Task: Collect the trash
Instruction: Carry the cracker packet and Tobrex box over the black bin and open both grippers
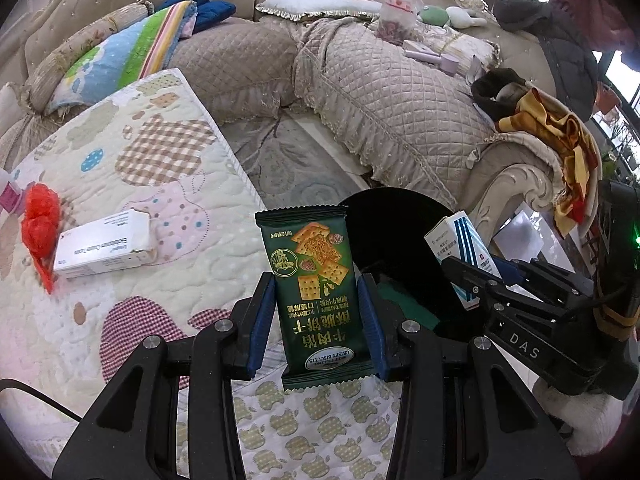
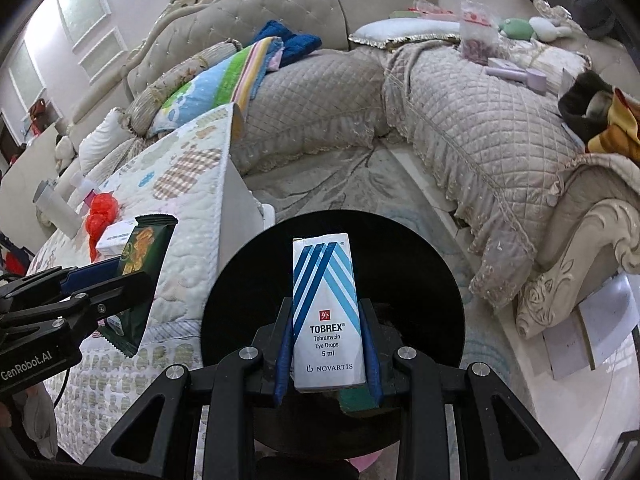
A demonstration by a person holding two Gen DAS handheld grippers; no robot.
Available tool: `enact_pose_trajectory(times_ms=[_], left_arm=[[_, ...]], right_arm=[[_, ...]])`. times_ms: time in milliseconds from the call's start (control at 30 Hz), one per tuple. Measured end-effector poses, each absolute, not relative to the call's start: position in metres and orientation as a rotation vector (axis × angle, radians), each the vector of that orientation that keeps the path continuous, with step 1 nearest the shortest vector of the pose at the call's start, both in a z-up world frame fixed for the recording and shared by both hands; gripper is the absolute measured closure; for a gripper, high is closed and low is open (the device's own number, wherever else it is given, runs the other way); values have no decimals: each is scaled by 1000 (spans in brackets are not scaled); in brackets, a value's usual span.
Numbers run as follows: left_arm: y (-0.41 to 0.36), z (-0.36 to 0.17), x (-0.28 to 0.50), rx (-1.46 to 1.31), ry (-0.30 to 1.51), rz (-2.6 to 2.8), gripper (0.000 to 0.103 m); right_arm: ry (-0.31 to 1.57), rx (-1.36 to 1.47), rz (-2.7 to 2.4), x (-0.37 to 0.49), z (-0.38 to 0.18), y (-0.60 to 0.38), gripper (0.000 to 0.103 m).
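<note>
Left gripper [image 1: 316,312] clamps green biscuit packet [image 1: 316,296] upright between blue pads, at edge of quilted table cover [image 1: 168,184]. Right gripper [image 2: 326,344] clamps blue-striped eye-drops box [image 2: 326,312], held above black bin [image 2: 420,280]. White carton [image 1: 106,246] lies on cover, beside red plastic bag [image 1: 40,220]. Sofa [image 1: 400,100] behind.
</note>
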State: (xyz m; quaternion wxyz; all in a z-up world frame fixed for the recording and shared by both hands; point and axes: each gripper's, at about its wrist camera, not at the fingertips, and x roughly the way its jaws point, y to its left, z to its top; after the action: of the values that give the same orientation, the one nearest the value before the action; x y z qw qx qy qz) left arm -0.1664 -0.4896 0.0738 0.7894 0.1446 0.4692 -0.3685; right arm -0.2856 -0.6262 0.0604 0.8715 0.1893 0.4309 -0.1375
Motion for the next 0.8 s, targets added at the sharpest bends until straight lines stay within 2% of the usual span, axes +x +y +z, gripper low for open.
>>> enact_pose_trajectory(times_ms=[533, 600, 633, 800], left_arm=[[-503, 63, -165, 270, 1054, -842, 63], [-503, 63, -165, 253, 1061, -867, 63], [-503, 63, -165, 248, 1069, -876, 63], [-500, 65, -165, 241, 1072, -873, 61]], right_arm=[[914, 409, -315, -284, 55, -636, 74], [915, 411, -333, -284, 55, -638, 66], [913, 413, -340, -285, 55, -638, 56], [915, 425, -343, -287, 55, -639, 55]])
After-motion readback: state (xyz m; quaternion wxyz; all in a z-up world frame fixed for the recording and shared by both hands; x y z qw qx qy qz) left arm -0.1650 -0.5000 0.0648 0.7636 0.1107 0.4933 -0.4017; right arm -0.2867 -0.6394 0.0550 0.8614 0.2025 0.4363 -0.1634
